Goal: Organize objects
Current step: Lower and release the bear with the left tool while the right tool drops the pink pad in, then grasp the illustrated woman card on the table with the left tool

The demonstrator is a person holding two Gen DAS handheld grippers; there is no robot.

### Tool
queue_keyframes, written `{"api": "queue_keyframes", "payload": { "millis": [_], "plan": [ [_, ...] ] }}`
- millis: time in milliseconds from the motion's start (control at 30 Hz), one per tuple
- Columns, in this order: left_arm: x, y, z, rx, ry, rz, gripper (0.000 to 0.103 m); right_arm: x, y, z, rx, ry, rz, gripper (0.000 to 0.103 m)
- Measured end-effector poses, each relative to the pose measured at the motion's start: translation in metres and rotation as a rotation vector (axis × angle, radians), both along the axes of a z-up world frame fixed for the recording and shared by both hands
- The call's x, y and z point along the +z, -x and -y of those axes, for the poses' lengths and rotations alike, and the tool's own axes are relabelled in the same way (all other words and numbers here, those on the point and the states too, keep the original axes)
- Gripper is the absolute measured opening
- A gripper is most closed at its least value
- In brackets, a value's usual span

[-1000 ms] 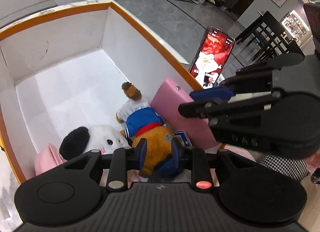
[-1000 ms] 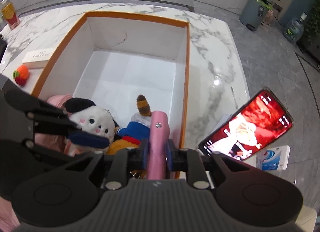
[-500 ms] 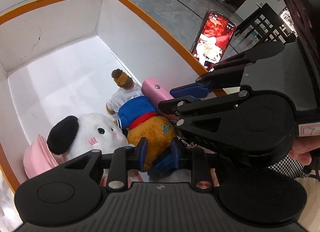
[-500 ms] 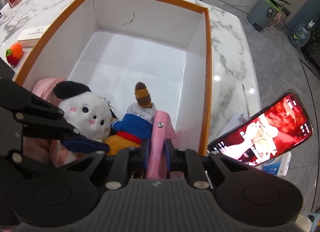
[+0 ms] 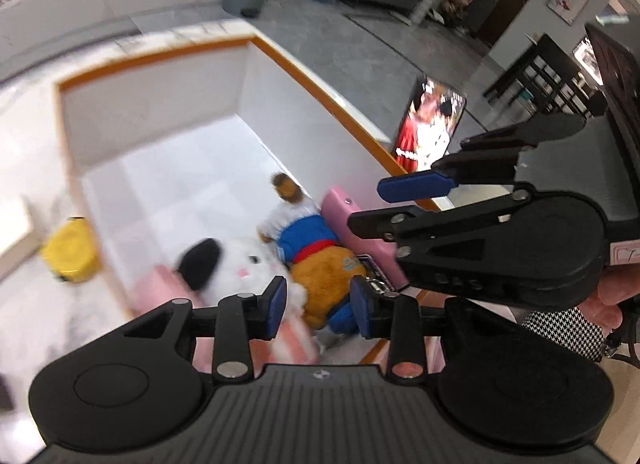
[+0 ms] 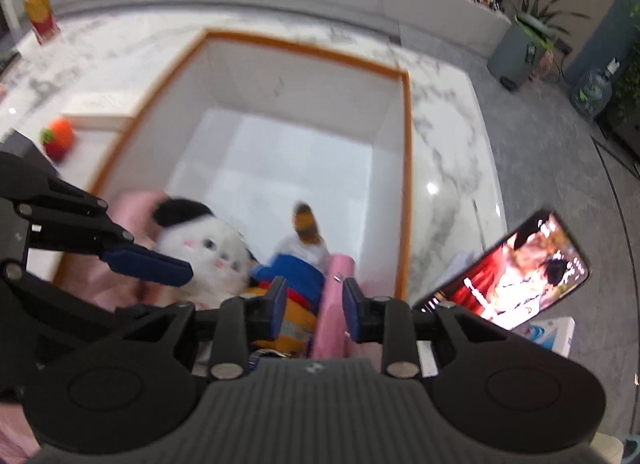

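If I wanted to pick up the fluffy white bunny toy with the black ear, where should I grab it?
Probably by the black ear of the fluffy white bunny toy, coming straight down from above. The ear sticks up free on top, thin and soft enough to pinch. Its round body looks too wide and is wedged between the folded pink cloth and the orange bear toy in a blue shirt inside the orange-rimmed white box.

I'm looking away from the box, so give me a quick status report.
Both grippers' jaws just opened, nothing clamped: left gripper, right gripper. Bear plush and pink case rest in box. Nothing in the way.
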State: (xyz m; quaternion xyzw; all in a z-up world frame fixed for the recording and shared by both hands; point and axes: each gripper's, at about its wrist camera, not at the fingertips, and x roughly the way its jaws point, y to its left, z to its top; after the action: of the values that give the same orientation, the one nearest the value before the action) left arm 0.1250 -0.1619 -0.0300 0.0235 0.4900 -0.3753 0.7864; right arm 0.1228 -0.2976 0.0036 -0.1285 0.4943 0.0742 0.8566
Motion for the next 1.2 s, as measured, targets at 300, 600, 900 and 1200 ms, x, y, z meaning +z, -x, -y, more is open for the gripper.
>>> {"api": "queue_keyframes", "payload": {
  "millis": [300,600,900,1200],
  "plan": [
    [0.047,0.033,-0.102,0.188,-0.069,0.104,0.041,0.047,0.048,-0.048,0.198,-0.229,0.217,0.034],
    [0.04,0.05,-0.224,0.522,-0.178,0.058,0.058,0.028,0.058,-0.127,0.317,-0.462,0.144,0.036],
    [-0.018,0.047,-0.296,0.72,-0.125,-0.162,0.068,-0.036,0.051,-0.208,0.373,-0.534,-0.005,0.036],
    [-0.06,0.029,-0.298,0.708,-0.144,-0.342,0.068,-0.084,0.036,-0.247,0.39,-0.488,-0.125,0.032]
  ]
}}
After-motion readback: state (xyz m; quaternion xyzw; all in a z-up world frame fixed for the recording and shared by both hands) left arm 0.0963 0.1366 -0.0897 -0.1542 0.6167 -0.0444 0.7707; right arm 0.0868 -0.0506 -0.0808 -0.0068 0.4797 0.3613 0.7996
